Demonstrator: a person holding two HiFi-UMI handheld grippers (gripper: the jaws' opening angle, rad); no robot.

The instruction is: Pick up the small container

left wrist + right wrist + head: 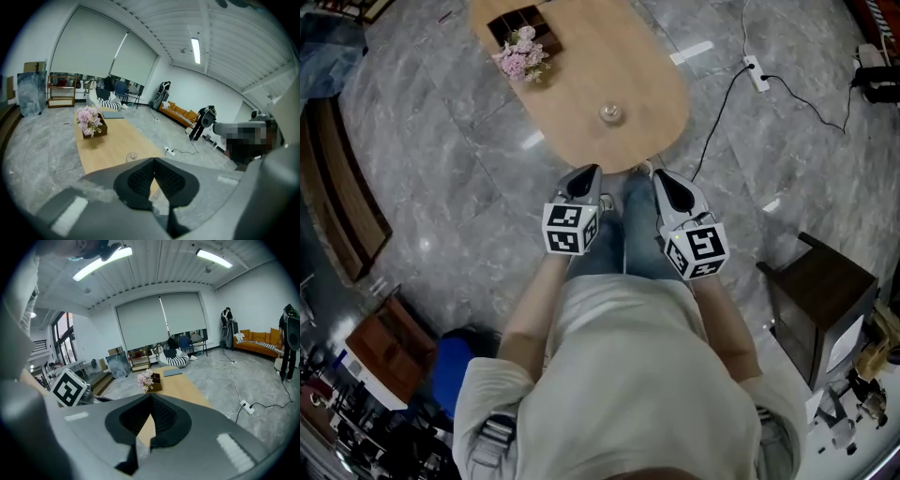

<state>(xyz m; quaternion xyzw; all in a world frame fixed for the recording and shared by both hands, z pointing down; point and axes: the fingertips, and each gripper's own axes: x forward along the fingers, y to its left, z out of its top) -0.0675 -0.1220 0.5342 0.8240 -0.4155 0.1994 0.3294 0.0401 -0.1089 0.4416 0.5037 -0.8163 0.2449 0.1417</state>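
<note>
Both tongs are pressed together and empty: left tongs [584, 178] and right tongs [668, 183] hang side by side just short of the table's [600, 56] near end, likely poised to approach the small container [610, 113] standing close to that edge.

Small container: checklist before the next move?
1. Container in view on table: ok.
2. Room around it, flower box well apart: ok.
3. Left hand-held gripper open for a grasp: not ok, shut and empty.
4. Right hand-held gripper open: not ok, shut and empty.
5. Either one at the container: not ok, both held back by the table's near end.
6. Contents of the container: cannot tell.
</note>
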